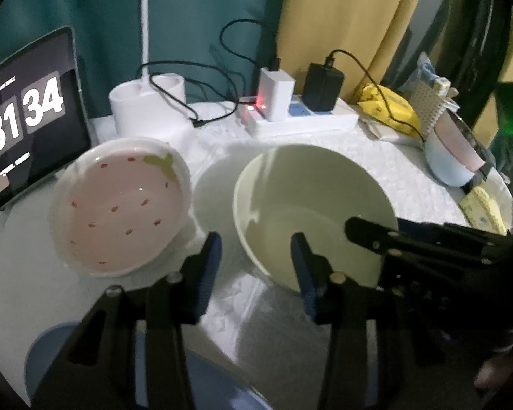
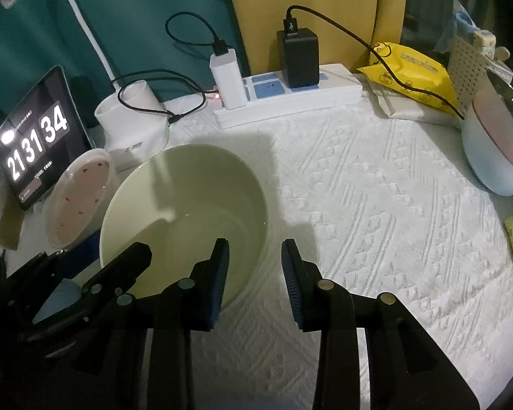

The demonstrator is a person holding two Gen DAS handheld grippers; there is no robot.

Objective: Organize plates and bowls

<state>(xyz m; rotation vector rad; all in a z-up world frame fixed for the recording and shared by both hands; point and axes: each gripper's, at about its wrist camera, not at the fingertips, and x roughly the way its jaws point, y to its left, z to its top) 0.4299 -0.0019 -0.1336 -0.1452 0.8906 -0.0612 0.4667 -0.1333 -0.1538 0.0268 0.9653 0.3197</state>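
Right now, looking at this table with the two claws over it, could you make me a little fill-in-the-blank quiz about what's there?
1. The pale green bowl sits straddled on both sides by the left claw and the right claw, and the bowl is ____ inside.
2. The pink dish with red specks lies to the ____ of the green bowl.
3. The tablet shows a ____.
4. Two chargers are plugged into the white ____ at the back.

Missing words: empty; left; clock; power strip

Home: curtains [image 2: 307,10], cluttered table [image 2: 376,205].
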